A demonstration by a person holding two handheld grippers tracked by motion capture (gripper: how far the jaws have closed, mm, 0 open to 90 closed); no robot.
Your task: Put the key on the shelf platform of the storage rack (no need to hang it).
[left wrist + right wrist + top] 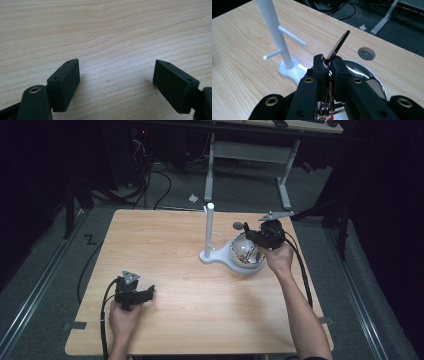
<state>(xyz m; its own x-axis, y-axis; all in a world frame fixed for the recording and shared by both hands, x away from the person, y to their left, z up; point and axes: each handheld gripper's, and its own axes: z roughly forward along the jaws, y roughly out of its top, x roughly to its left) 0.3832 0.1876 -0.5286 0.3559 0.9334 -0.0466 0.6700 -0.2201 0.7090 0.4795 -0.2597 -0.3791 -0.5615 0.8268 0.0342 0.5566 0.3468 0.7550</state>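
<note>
A white stand (pixel 209 232) with an upright post and two short side pegs (pixel 292 35) rises at the table's middle back. Its base joins a shiny chrome bowl (pixel 246 256). My right gripper (pixel 248 233) hovers over the bowl, to the right of the post. In the right gripper view the stand (pixel 274 32) is ahead to the left, and the gripper (pixel 328 62) is shut on a metal key ring with a flat black tag (pixel 338 46) sticking up; metal keys hang below the jaws over the bowl (pixel 364 72). My left gripper (pixel 150 293) rests low at the front left, and it (pixel 116 75) is open over bare wood.
A round cable hole (pixel 238 225) lies in the wooden table (pixel 165 250) just behind the bowl, also seen in the right gripper view (pixel 366 53). Behind the table stand a white desk frame (pixel 250 160) and cables on a grey floor. Rails run along both sides.
</note>
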